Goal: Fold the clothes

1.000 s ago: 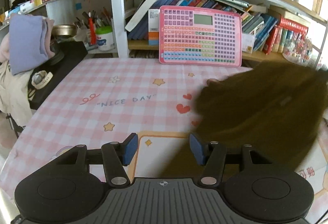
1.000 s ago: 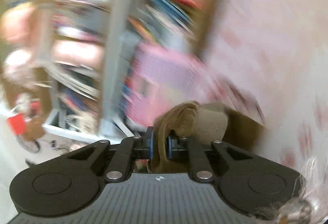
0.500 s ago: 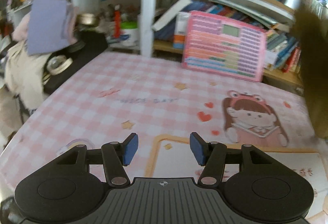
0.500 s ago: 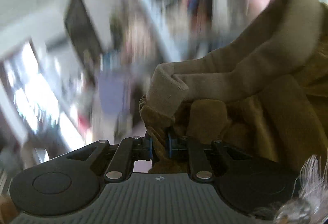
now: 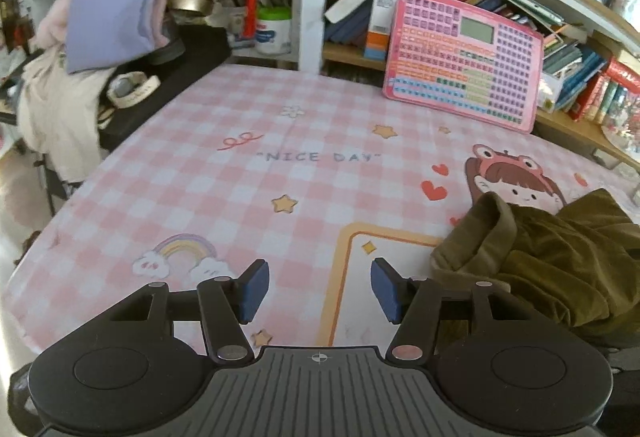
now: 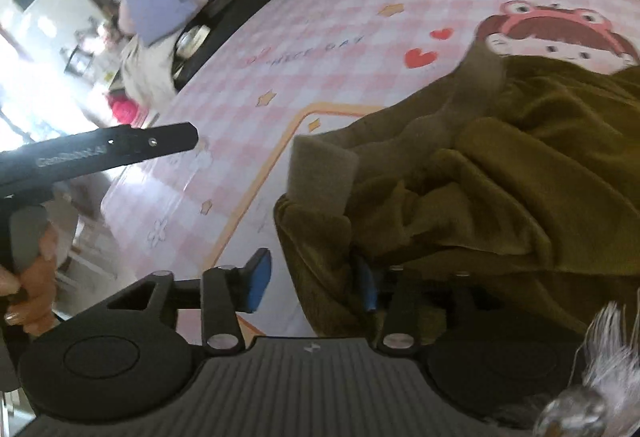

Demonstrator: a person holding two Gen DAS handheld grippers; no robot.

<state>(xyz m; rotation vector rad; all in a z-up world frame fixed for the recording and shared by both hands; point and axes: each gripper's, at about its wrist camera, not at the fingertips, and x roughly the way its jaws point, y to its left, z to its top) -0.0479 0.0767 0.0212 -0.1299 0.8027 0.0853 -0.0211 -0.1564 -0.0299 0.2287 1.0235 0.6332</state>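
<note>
An olive-brown garment (image 5: 552, 257) lies crumpled on the pink checked table mat (image 5: 248, 177), at the right in the left wrist view. In the right wrist view it (image 6: 500, 173) fills the right half, bunched in folds. My left gripper (image 5: 319, 289) is open and empty, low over the mat's front, just left of the garment. My right gripper (image 6: 316, 285) is open; cloth drapes over its right finger and lies between the jaws, not clamped. The left gripper's body (image 6: 100, 153) shows at the left of the right wrist view.
A pink toy keyboard (image 5: 460, 61) leans against the bookshelf (image 5: 560, 17) at the table's far edge. A lilac folded garment (image 5: 108, 21) and pale clothes (image 5: 56, 117) pile on a black stand at the far left. The table edge drops off at left.
The right gripper swung the garment through the air, set it down on the mat and opened. The left gripper stayed open and its view shifted a little.
</note>
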